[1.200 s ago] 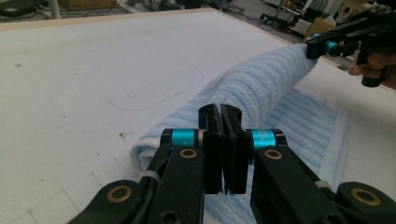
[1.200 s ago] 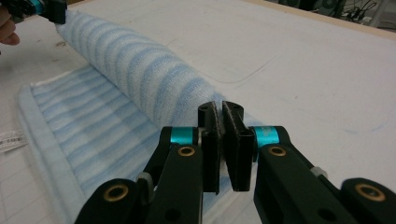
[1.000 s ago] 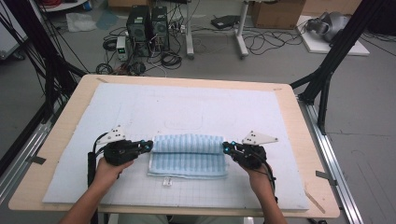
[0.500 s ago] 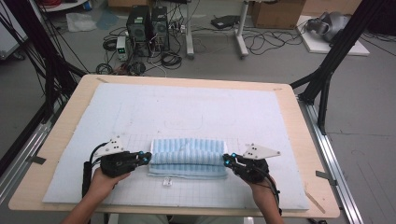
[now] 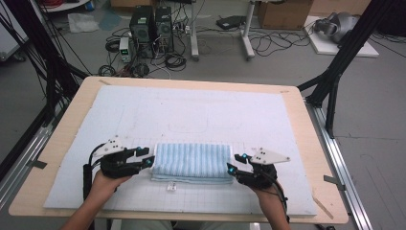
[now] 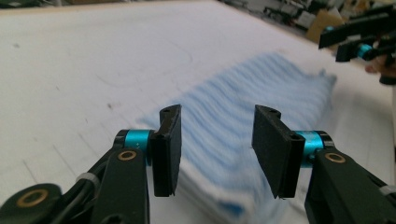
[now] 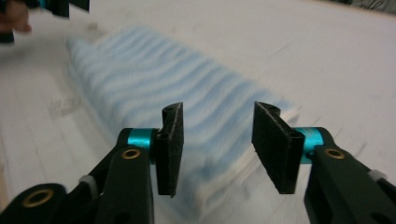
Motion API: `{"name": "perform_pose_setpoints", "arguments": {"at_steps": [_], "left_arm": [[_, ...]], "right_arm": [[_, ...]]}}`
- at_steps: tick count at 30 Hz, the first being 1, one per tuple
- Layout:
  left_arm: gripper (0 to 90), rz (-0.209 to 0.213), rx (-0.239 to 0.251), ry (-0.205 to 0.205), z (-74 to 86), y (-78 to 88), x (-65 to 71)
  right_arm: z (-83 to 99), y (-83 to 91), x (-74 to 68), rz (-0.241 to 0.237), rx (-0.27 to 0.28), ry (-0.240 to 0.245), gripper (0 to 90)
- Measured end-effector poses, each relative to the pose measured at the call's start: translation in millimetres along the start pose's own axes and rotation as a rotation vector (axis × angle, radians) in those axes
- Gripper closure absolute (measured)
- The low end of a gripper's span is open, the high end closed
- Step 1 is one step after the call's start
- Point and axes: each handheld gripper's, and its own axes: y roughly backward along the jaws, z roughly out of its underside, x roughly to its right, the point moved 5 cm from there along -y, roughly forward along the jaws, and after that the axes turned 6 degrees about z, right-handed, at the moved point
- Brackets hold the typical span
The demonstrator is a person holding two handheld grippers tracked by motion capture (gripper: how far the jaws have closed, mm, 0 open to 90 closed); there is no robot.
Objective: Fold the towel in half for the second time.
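The folded towel (image 5: 190, 162), soft, ribbed, blue-and-white striped, lies flat on the white padded mat (image 5: 191, 115) at the counter's near edge. The left gripper (image 5: 149, 160) sits at its left end, the right gripper (image 5: 233, 167) at its right; both jaws have just been opening, nothing pinched between them.

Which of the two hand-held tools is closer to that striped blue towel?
Left, slightly. The left tool touches the striped towel at its left end; the right tool sits just off its right end. Both have just been opening.
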Motion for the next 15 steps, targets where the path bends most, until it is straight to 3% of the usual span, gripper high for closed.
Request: {"name": "perform_pose_setpoints", "arguments": {"at_steps": [3,7,10,15], "left_arm": [[54.3,0.011,-0.039,-0.004,1.0,-17.4,1.5],[58.3,0.032,-0.103,0.011,15.4,-34.2,4.4],[62.8,0.040,-0.167,-0.002,23.9,-38.7,8.3],[66.8,0.034,-0.247,-0.041,35.0,-37.9,13.5]], "right_arm": [[-4.4,-15.2,-2.2,0.002,-0.034,0.025,56.9],[4.2,-33.7,-10.8,-0.015,-0.095,0.063,60.2],[13.1,-39.6,-15.1,-0.025,-0.146,0.096,61.0],[22.8,-40.2,-18.9,-0.037,-0.183,0.124,60.9]]}}
